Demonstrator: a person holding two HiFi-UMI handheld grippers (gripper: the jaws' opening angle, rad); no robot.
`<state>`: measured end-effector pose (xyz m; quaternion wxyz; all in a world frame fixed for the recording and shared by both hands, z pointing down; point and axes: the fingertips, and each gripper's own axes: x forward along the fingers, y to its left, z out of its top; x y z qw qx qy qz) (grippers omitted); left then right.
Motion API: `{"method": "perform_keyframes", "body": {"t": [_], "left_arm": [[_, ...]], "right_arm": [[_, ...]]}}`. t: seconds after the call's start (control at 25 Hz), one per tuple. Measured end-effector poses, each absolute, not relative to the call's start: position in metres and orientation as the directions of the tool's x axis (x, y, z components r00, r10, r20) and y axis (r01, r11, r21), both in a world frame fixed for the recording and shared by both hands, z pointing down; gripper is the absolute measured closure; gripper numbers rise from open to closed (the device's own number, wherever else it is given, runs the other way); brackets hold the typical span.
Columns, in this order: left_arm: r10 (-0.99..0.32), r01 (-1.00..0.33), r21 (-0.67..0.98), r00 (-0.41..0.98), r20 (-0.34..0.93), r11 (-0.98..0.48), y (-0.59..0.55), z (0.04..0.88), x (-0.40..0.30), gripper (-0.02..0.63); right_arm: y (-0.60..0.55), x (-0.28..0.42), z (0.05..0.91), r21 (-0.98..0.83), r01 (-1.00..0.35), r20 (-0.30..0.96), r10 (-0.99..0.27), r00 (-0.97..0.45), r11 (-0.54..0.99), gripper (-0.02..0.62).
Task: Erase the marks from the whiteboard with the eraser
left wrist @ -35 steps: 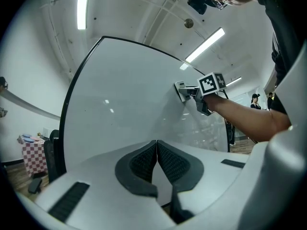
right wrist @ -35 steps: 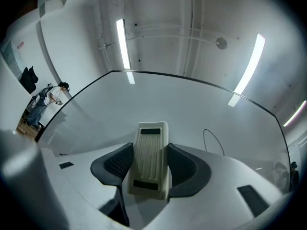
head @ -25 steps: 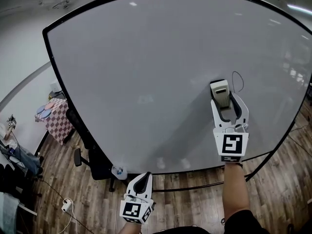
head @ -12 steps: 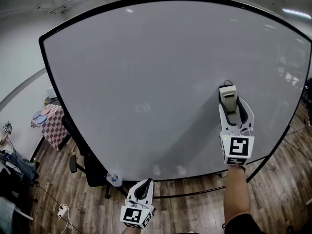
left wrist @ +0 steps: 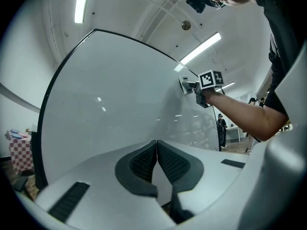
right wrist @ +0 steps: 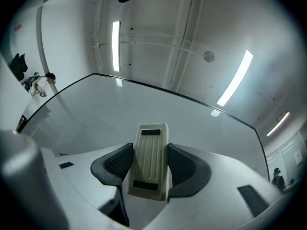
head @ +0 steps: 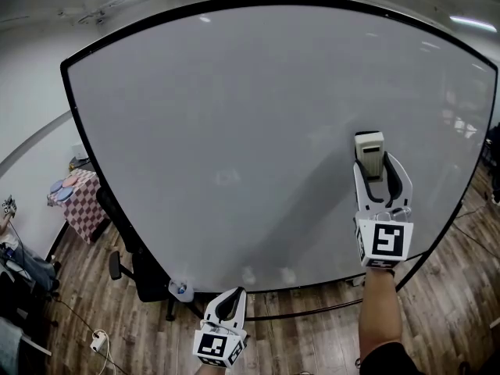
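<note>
Right claw (head: 370, 162) is pinching a cream ribbed plastic block eraser (head: 369, 151) by its long sides. Both dark pads are tight on it, and its far end pokes out past the fingertips. In the right gripper view the eraser (right wrist: 150, 161) fills the gap between the jaws, ribbed back facing the camera. Right ahead of this claw is the big glossy whiteboard with a black frame (head: 234, 116), and the eraser's face looks flat against it, over toward the board's right side.

Left claw (head: 226, 304) is down low, below and to the left of the right one and well apart from it. It sits under the board's bottom edge, over the brown wood-plank floor (head: 445, 303). Its jaws are pressed together with nothing between them — the left gripper view shows the two pads meeting at the tips (left wrist: 157, 158).

Off to the left claw's left there's a black office chair (head: 144, 276), and further out a small table with a red-and-white checked cloth (head: 78, 203).
</note>
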<state>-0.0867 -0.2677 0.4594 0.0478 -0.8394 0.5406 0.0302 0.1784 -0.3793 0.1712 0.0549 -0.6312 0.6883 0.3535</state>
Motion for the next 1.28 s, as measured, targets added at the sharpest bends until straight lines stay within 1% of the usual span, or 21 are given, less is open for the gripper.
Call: {"method": "perform_keyframes", "body": {"t": [0.12, 0.28, 0.44, 0.52, 0.8, 1.12, 1.28], "left_arm": [[-0.903, -0.909, -0.05, 0.416, -0.104, -0.413, -0.267, 0.458, -0.085, 0.584], [-0.901, -0.908, -0.049, 0.419, -0.109, -0.416, -0.268, 0.454, -0.083, 0.584], [-0.903, -0.909, -0.045, 0.417, -0.107, -0.414, -0.268, 0.455, -0.085, 0.584], [-0.905, -0.911, -0.043, 0.412, -0.105, -0.41, -0.267, 0.455, -0.088, 0.584], [-0.91, -0.915, -0.049, 0.404, -0.099, -0.401, -0.267, 0.457, -0.09, 0.584], [-0.909, -0.914, -0.051, 0.406, -0.097, -0.403, -0.261, 0.455, -0.086, 0.584], [-0.907, -0.912, -0.058, 0.409, -0.097, -0.405, -0.261, 0.454, -0.081, 0.584]], "right_arm": [[-0.378, 0.167, 0.169, 0.417, -0.909, -0.511, -0.832, -0.218, -0.018, 0.345], [-0.373, 0.128, 0.16, 0.44, -0.897, -0.498, -0.817, -0.291, 0.051, 0.345], [-0.379, 0.099, 0.17, 0.52, -0.849, -0.465, -0.8, -0.378, 0.099, 0.347], [-0.383, 0.09, 0.175, 0.531, -0.839, -0.44, -0.809, -0.391, 0.118, 0.347], [-0.39, 0.095, 0.173, 0.483, -0.863, -0.43, -0.818, -0.381, 0.149, 0.348], [-0.392, 0.119, 0.164, 0.446, -0.891, -0.456, -0.834, -0.311, 0.089, 0.348], [-0.397, 0.136, 0.164, 0.424, -0.901, -0.428, -0.858, -0.283, 0.086, 0.348]]}}
